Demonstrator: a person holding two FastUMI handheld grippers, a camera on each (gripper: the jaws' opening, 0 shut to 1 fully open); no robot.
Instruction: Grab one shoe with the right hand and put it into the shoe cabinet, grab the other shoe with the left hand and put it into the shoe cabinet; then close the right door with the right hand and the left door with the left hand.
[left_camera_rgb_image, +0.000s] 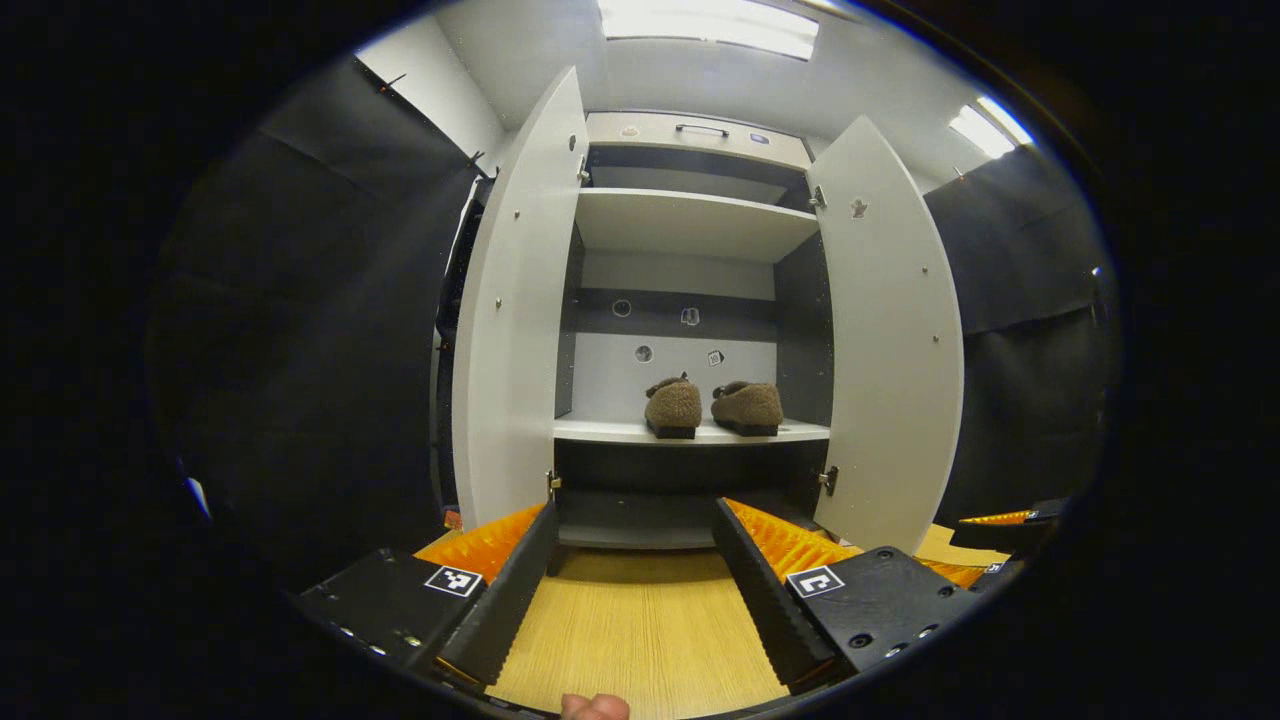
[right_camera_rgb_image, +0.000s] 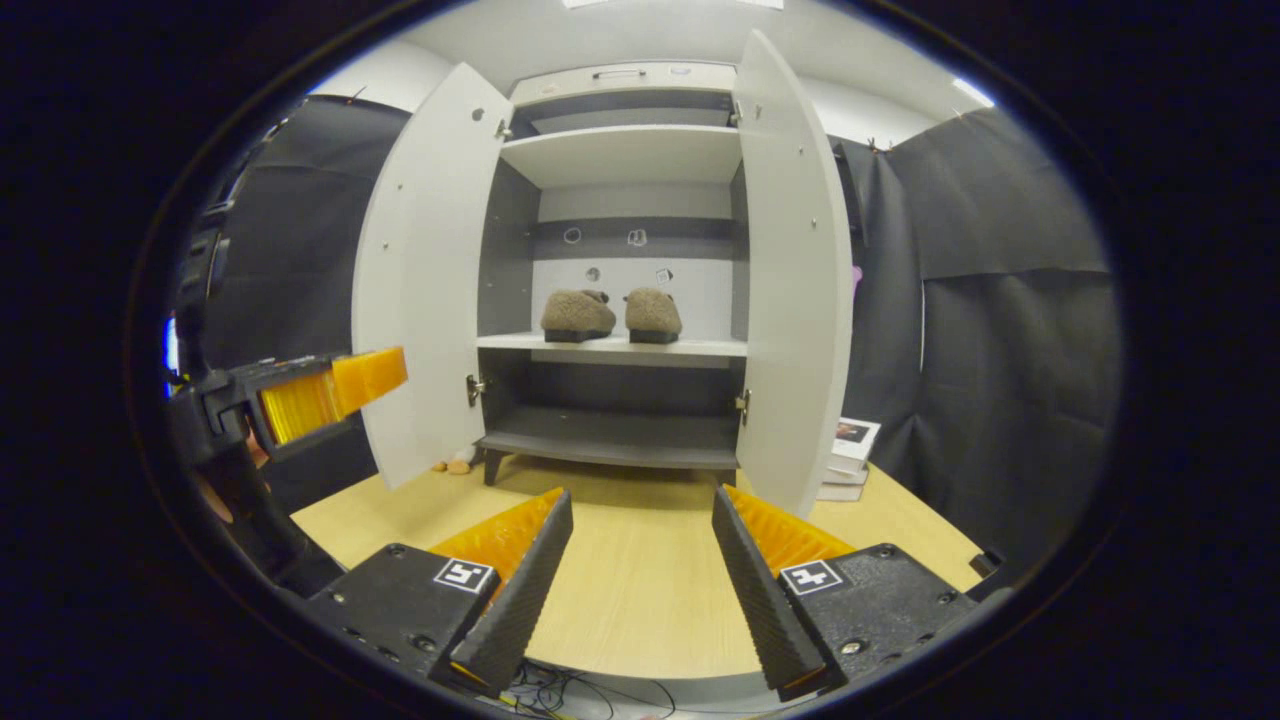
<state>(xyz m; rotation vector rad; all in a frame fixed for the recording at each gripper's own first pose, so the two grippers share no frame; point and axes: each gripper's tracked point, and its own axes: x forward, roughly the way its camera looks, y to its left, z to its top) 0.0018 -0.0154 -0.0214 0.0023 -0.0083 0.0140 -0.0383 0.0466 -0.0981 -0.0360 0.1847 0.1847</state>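
Observation:
Two brown fuzzy shoes stand side by side on the middle shelf of the white shoe cabinet (left_camera_rgb_image: 690, 225), one on the left (left_camera_rgb_image: 673, 407) and one on the right (left_camera_rgb_image: 748, 405); the right gripper view has them too (right_camera_rgb_image: 577, 314) (right_camera_rgb_image: 653, 313). Both doors hang wide open: left door (left_camera_rgb_image: 520, 300) (right_camera_rgb_image: 425, 270), right door (left_camera_rgb_image: 890, 330) (right_camera_rgb_image: 790, 270). My left gripper (left_camera_rgb_image: 635, 510) is open and holds nothing, low in front of the cabinet. My right gripper (right_camera_rgb_image: 641, 496) is open as well, farther back. The left gripper (right_camera_rgb_image: 335, 395) also shows beside the left door.
The cabinet stands on a light wood floor (right_camera_rgb_image: 620, 570). A small stack of books (right_camera_rgb_image: 845, 455) lies by the right door's foot. Black cloth walls close in on both sides. The other gripper's tip (left_camera_rgb_image: 1000, 525) shows at the right. Loose cables (right_camera_rgb_image: 560, 690) lie near me.

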